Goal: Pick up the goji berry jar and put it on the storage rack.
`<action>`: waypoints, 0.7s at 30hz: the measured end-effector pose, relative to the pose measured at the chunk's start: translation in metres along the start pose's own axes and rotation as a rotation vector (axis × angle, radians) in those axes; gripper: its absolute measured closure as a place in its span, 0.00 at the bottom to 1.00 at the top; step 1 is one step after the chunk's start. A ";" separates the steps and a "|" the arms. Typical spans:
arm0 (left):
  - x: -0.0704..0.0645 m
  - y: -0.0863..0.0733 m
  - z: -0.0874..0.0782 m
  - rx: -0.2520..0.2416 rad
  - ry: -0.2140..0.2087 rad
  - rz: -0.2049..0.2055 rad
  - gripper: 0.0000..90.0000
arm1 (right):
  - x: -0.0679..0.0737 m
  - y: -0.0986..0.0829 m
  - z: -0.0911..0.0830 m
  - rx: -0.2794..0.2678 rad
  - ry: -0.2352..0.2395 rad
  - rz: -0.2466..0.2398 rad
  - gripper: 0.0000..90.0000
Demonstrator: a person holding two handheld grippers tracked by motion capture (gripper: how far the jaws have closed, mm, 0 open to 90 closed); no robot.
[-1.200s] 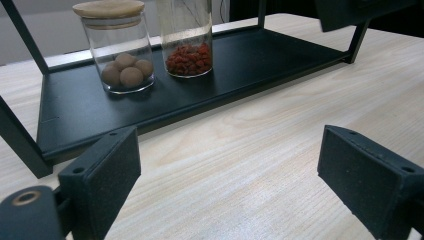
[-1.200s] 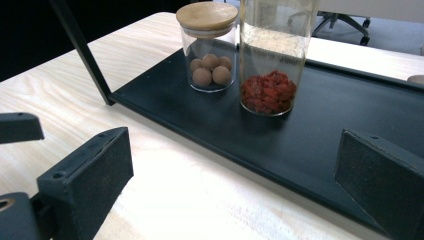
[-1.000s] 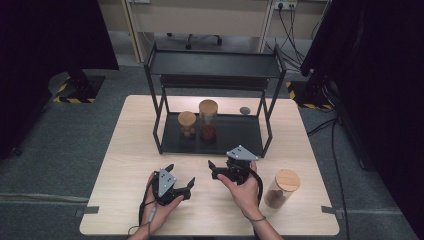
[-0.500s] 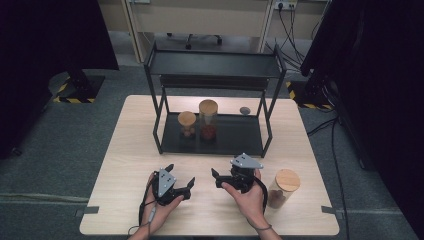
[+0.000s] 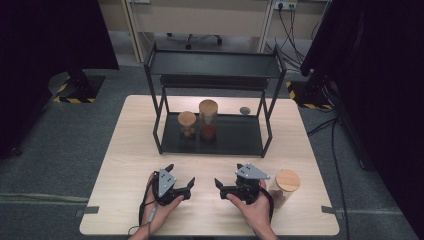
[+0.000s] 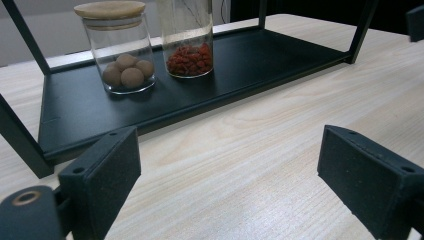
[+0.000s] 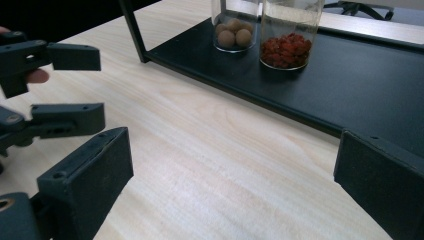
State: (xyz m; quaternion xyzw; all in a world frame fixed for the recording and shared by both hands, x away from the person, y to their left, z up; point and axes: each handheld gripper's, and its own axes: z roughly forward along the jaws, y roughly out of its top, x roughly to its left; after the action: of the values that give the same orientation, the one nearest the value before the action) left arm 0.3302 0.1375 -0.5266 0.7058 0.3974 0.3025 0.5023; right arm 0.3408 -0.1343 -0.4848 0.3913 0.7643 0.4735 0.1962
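**Both grippers open and empty in front of the black rack**

Nearest to the person, on the near side of the black rack (image 5: 212, 135), the two grippers rest low over the wooden table (image 5: 125, 150). The left gripper (image 5: 181, 176) is in front of the left half of the rack, and its jaws stand wide apart with only bare table between them, as the left gripper view shows. The right gripper (image 5: 225, 186) is in front of the right half of the rack. Its jaws are also wide apart and hold nothing. In the right gripper view, the left gripper (image 7: 75, 85) is visible at the left side, open too.

Just beside the right gripper, on the side away from the left one, a jar with a wooden lid (image 5: 286, 186) stands on the table, outside the rack and before its right front leg.

Farther away, on the lower shelf of the rack, two glass jars stand close to each other, in the left half of the shelf. The short jar (image 6: 122, 50) has a wooden lid and contains round brown balls. The tall jar (image 6: 187, 40) is to its right and contains red pieces at the bottom.

Behind the rack, near its right rear leg, a small grey object (image 5: 244, 110) lies on the table. I cannot tell what it is.
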 end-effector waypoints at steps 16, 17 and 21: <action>0.000 0.000 0.000 0.000 0.001 0.001 0.11 | 0.008 -0.020 -0.030 -0.004 0.022 -0.003 0.03; 0.000 0.000 0.000 0.000 0.001 0.001 0.11 | 0.009 -0.021 -0.031 -0.003 0.022 -0.002 0.03; -0.001 0.000 0.000 0.001 0.001 0.003 0.11 | 0.010 -0.025 -0.039 -0.007 0.032 -0.001 0.03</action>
State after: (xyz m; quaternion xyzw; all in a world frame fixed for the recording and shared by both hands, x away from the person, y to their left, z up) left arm 0.3297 0.1371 -0.5266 0.7063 0.3970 0.3036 0.5014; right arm 0.2977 -0.1547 -0.4877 0.3825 0.7659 0.4823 0.1857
